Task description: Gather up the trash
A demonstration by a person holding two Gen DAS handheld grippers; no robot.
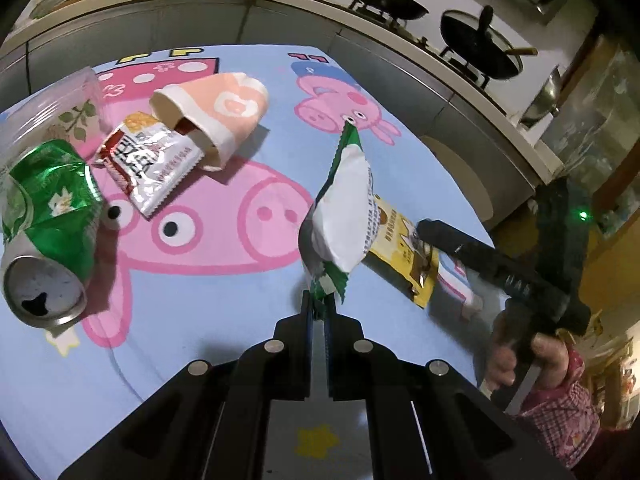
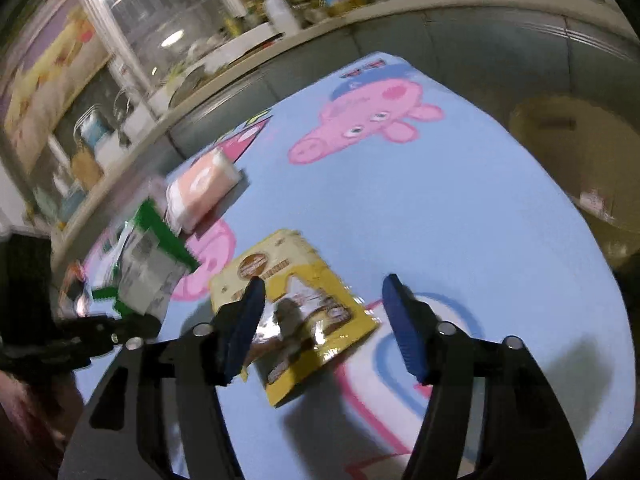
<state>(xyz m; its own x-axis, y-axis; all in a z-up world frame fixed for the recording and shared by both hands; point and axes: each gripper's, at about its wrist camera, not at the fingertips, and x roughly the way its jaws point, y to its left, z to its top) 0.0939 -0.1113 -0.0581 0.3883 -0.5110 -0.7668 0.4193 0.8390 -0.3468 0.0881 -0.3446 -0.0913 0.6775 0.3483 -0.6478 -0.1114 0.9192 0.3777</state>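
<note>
3 wrappers (image 1: 150, 168), 1 can (image 1: 48, 216), 2 cups (image 1: 212, 114)

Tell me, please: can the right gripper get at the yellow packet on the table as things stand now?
Probably yes. The right gripper is open, with the yellow packet lying flat just ahead of its jaws and nothing on top of it. The green and white wrapper, pinched in the left gripper, hangs to one side.

Left gripper (image 1: 319, 304): jaws closed, angled downward. Right gripper (image 2: 324, 312): jaws apart, angled downward, handle gripped by hand (image 1: 524, 356).
</note>
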